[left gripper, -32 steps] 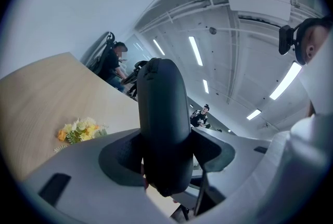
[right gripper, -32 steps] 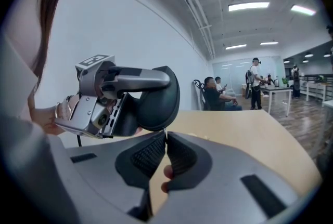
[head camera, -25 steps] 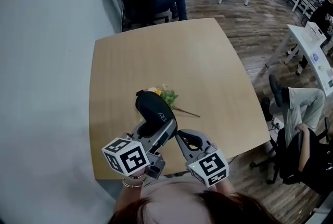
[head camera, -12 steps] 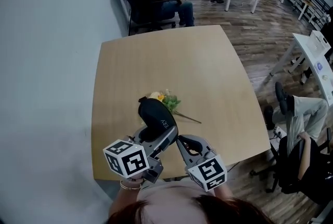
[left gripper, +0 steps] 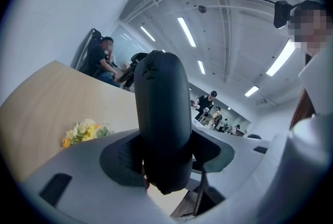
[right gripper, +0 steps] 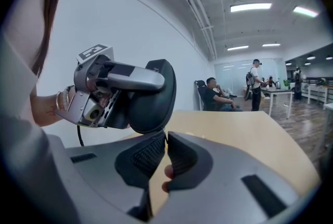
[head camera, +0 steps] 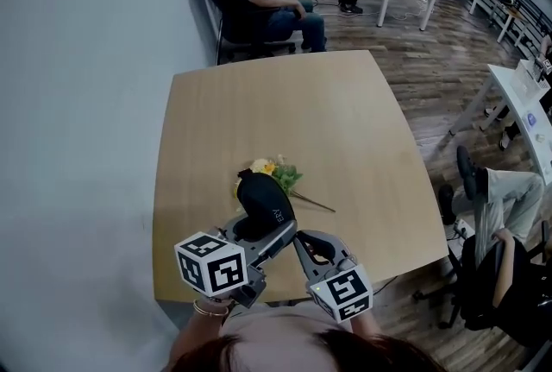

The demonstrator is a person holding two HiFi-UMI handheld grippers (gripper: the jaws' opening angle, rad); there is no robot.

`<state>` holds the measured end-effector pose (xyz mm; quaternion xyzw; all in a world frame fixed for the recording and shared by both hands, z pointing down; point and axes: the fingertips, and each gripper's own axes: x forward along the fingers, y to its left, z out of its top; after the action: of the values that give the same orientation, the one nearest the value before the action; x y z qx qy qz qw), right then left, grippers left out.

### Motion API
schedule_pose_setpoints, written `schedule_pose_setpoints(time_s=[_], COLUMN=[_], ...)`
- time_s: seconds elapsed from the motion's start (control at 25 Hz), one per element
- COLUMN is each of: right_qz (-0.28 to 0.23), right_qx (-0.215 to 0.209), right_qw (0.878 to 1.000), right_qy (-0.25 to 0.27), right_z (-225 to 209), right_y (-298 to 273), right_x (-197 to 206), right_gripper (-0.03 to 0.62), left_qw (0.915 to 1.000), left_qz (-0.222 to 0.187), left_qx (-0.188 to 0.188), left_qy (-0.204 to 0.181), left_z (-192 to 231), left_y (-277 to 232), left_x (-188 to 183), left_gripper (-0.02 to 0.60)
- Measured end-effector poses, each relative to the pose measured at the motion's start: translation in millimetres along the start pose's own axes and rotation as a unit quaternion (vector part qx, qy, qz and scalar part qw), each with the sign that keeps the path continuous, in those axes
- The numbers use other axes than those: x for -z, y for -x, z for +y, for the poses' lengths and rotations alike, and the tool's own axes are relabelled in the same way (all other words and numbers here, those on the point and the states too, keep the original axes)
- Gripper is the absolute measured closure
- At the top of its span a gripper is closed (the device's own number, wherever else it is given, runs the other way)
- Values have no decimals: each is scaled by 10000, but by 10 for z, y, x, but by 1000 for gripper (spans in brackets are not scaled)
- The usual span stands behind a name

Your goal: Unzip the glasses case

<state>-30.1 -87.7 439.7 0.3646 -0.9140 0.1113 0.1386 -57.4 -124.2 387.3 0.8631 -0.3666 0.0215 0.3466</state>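
The left gripper (left gripper: 162, 163) clamps the glasses case (head camera: 263, 204) between wide-set jaws, above the near edge of the table (head camera: 345, 129). The right gripper (right gripper: 165, 146) has its jaws closed just under the case, and a grip on the zip pull cannot be confirmed. The step in hand appears to be securing the pull; the next move calls for drawing it along the zip against a firm left-hand hold.

Both tongs held low in front of the body, meeting at one spot.

The left tongs (head camera: 263, 225) point away from the person and slightly down, with their marker cube (head camera: 211, 265) nearest the body. Their two pads are clamped on the sides of the black glasses case (head camera: 261, 196), which stands up out of the grip. The left wrist (head camera: 210, 308), wearing a bangle, shows just below the cube. The right tongs (head camera: 299, 236) lie just beside them, angled in toward the left pair and also tipped a little down. Their jaws stand almost together, tips touching the case's lower edge; what they pinch is too small to tell. A fingertip (right gripper: 167, 171) shows behind the right pads.
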Motion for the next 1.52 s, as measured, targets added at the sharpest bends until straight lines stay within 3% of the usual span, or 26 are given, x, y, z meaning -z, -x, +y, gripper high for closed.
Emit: schedule_pose_setpoints(time_s=[1.04,1.52], right_qz=[272,285], right_qx=[175,300], right_qw=[9984,9979], right_qy=[472,489], right_z=[6,-55], right_y=[-4,42], right_x=[105,106], right_gripper=[572,572], left_qw=[9928,9884], left_qz=[1096,1392], left_qx=[322,446], left_qy=[-353,-416], left_z=[21,-19], left_y=[-3,-62], left_x=[361,450], left_gripper=[318,316])
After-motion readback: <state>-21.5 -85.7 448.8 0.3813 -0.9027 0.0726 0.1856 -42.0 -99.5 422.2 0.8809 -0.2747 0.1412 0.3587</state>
